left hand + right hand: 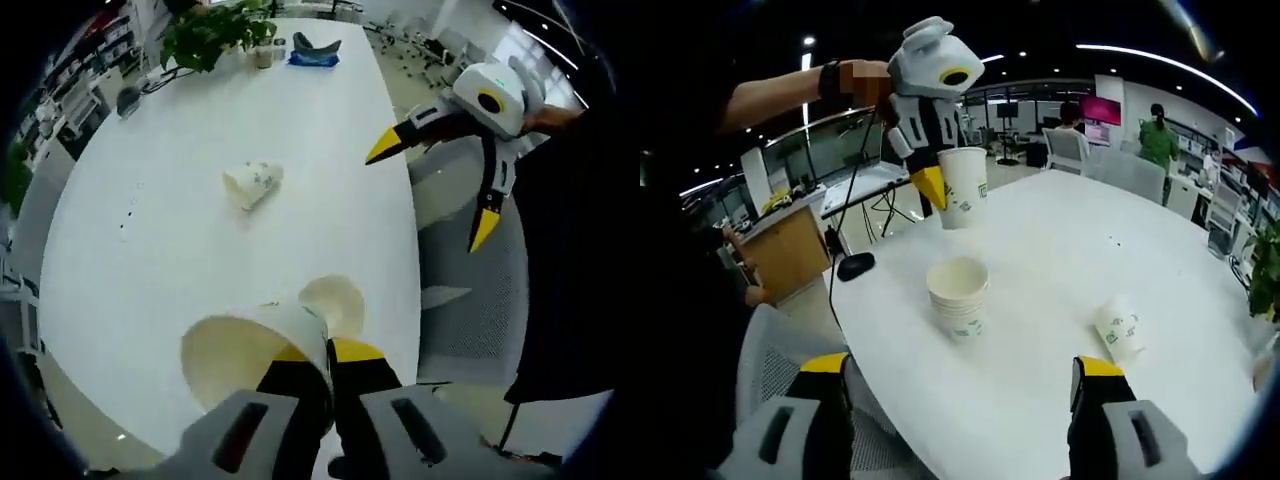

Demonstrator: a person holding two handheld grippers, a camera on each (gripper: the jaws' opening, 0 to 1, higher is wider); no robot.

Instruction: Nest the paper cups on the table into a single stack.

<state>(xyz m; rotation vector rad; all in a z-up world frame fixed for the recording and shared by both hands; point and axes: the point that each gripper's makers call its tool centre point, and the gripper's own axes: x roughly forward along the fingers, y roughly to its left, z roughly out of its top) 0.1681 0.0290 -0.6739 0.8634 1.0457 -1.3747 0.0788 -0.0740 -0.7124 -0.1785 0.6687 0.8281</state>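
The left gripper (932, 178) has its fingers clenched on the rim wall of a held cup (964, 186), one finger inside and one outside, and carries it above the stack (959, 297). The stack stands upright on the white surface (1070, 250), near the edge that faces the person. A third cup, the fallen cup (1119, 328), lies on its side farther in, well apart from the stack. The right gripper (455, 150) hangs with fingers released and spread wide, grasping nothing, off the surface edge beside a grey chair (465, 300). Handling: these paper cups are judged light, thin-walled and easily crushed; a pinch at the rim, where the rolled lip stiffens the wall, suits them best, with light force. The fallen cup may roll when touched, so its open mouth looks the safer place to take hold. Clearance: the middle of the surface is open around both cups. The stack's nearness to the edge leaves little margin on that side, so a straight vertical descent is advised. A plant (210, 35) and small items stand at the far end, well clear.
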